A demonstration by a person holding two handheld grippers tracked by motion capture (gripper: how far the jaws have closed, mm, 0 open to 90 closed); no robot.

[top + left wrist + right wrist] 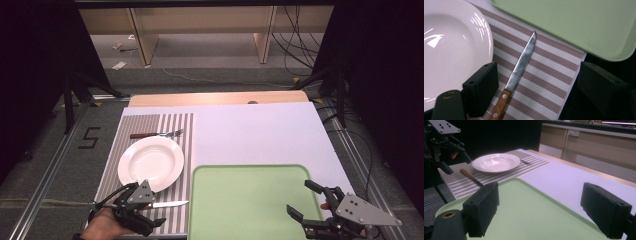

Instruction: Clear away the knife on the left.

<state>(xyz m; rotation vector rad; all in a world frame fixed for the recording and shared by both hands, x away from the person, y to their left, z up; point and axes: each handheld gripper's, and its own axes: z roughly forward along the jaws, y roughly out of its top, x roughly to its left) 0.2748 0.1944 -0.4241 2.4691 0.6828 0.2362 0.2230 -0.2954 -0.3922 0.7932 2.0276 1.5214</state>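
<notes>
A wooden-handled knife (521,62) lies on the striped placemat (182,130), between a white plate (151,163) and a green tray (250,200). My left gripper (147,205) is open just above the knife's handle, with a jaw on either side of it in the left gripper view (541,90). A fork (160,134) rests on the mat beyond the plate. At the tray's near right corner my right gripper (299,196) is open and holds nothing. The right gripper view (544,210) looks across the tray (536,207) to the plate (496,162), the knife (470,176) and the left gripper (457,165).
The mat and tray lie on a white tabletop (260,135) with a wooden strip (215,98) along its far edge. Dark floor, metal rails and cables (295,45) surround the table. Wooden furniture (200,30) stands beyond it.
</notes>
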